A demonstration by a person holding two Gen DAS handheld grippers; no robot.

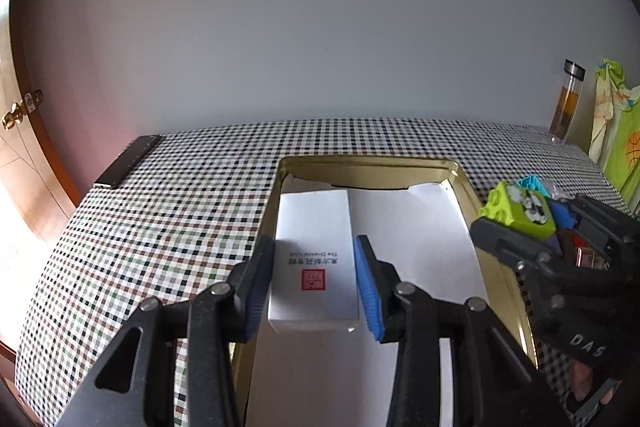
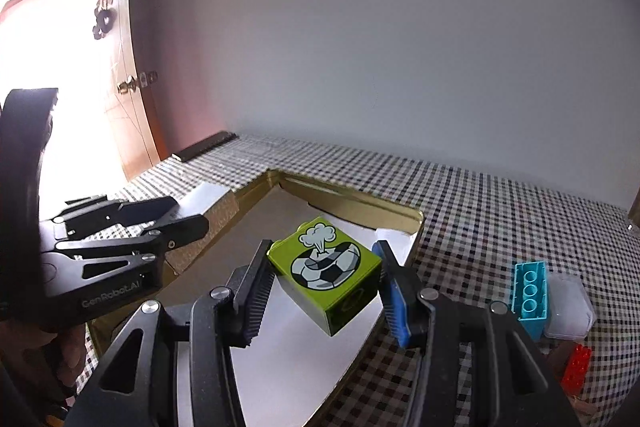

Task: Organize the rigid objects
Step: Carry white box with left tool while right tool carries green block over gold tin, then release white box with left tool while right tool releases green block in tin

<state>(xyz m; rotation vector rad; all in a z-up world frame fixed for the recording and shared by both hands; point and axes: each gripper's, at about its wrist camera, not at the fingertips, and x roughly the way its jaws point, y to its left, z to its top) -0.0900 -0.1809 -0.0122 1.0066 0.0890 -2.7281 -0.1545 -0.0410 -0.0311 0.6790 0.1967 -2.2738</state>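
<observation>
My left gripper (image 1: 314, 283) is closed on a white box (image 1: 314, 259) with a red stamp, holding it over the left side of a gold tin (image 1: 368, 165) lined with white paper. My right gripper (image 2: 324, 287) is shut on a lime green block (image 2: 326, 273) with a football picture, held above the tin's right part (image 2: 404, 213). In the left wrist view the green block (image 1: 520, 211) and right gripper (image 1: 532, 227) are at the right edge of the tin. The left gripper (image 2: 160, 217) shows at the left of the right wrist view.
The tin sits on a checkered tablecloth (image 1: 180, 195). A turquoise brick (image 2: 530, 293), a clear plastic piece (image 2: 568, 307) and a red brick (image 2: 576, 367) lie right of the tin. A glass bottle (image 1: 568, 101) stands at the back right. A door (image 2: 120, 87) is at the left.
</observation>
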